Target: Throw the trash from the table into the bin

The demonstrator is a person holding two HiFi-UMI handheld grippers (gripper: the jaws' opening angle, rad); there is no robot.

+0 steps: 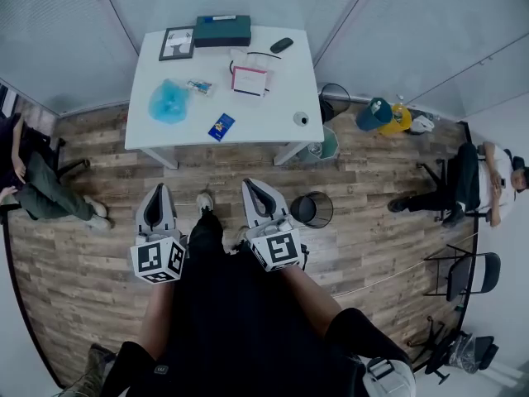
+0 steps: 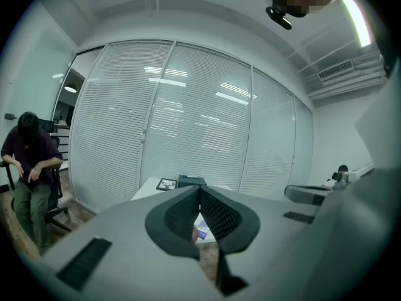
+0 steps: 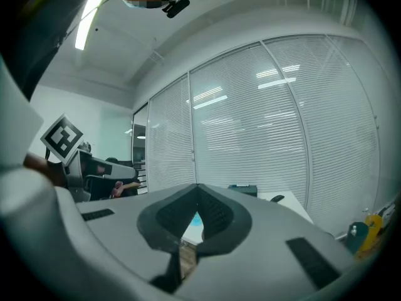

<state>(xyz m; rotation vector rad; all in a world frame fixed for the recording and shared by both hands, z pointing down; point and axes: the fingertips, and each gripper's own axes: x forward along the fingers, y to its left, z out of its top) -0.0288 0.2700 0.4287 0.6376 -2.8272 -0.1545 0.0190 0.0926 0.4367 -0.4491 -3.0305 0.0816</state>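
1. Both grippers are held out in front of the body, well short of the table (image 1: 147, 136). The left gripper (image 1: 159, 188) has its jaws closed on nothing, and so does the right gripper (image 1: 250, 185). The step in hand is judged to be the approach to the table.
2. The jaws should be opened before the table edge is reached, so that a piece can be taken in one pass.
3. The front edge is best approached squarely. The packet (image 1: 221, 126) lies nearest that edge and would likely be reached first.
4. The packet is flat, so a low, slanted approach to one edge is advised, without scraping the tabletop.
5. The notebook (image 1: 250, 80), frame (image 1: 177, 43) and box (image 1: 222, 31) do not look like trash and should be left untouched.
6. The trash appears as a crumpled, pale blue, translucent wad (image 1: 168, 102) on the left half of the table, a small wrapper (image 1: 198, 87) just beside it, and the dark blue packet.
7. The wad looks light and soft, so a gentle pinch should be enough.
8. The bin (image 1: 312, 209), a dark mesh one, stands on the floor near the right gripper.
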